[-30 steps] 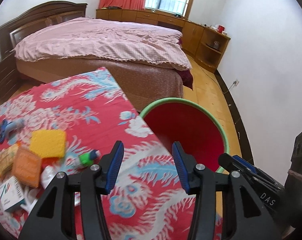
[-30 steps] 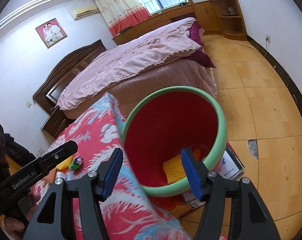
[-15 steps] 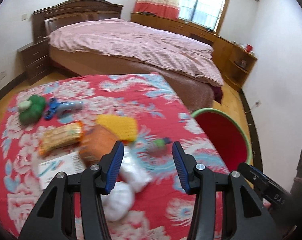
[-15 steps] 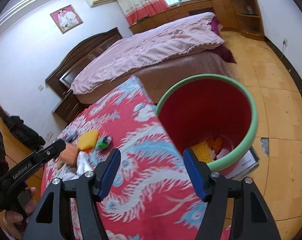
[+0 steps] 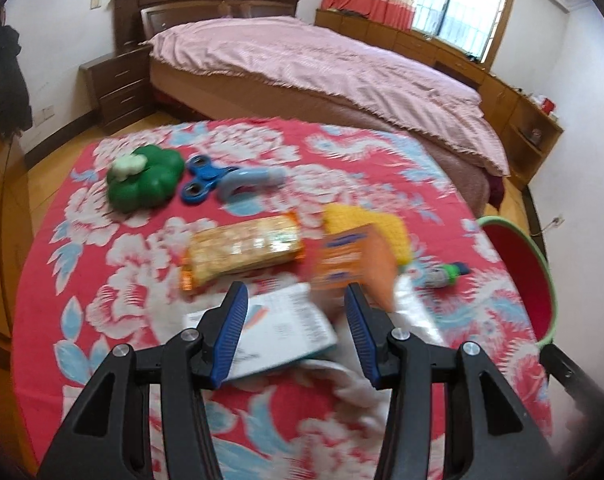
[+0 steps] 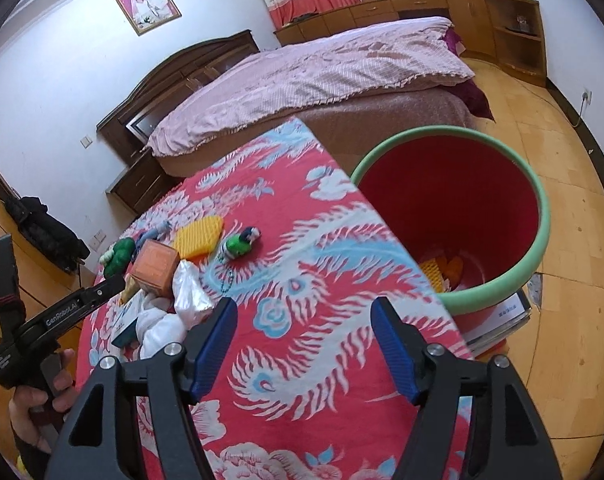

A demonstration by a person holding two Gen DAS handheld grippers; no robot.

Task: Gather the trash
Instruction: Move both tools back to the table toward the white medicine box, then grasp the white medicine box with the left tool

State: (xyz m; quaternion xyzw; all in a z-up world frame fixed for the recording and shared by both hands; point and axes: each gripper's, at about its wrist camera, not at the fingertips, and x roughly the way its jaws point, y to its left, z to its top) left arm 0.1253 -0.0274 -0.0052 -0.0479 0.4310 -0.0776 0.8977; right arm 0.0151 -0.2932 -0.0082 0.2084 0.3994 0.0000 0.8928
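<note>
My left gripper (image 5: 296, 334) is open and empty, just above a white paper box (image 5: 278, 334) and crumpled white tissue (image 5: 354, 384) on the red floral table. An orange box (image 5: 352, 262), a snack packet (image 5: 242, 250) and a yellow sponge (image 5: 374, 224) lie just beyond it. My right gripper (image 6: 304, 346) is open and empty over the table's right side. The red bin with a green rim (image 6: 538, 208) stands to its right and holds yellow and orange trash (image 6: 442, 270). The same pile shows in the right wrist view: orange box (image 6: 154, 264), tissue (image 6: 162, 326).
A green toy (image 5: 144, 178), a blue spinner (image 5: 204, 184) and a light blue handle (image 5: 250, 178) lie at the table's far left. A small green bottle (image 5: 446, 274) lies near the bin (image 5: 522, 272). A bed (image 5: 322, 64) stands behind the table. Books (image 6: 498, 320) lie under the bin.
My left gripper swung left from the bin to above the trash pile. My right gripper drew back from over the bin to above the table. Both stayed open.
</note>
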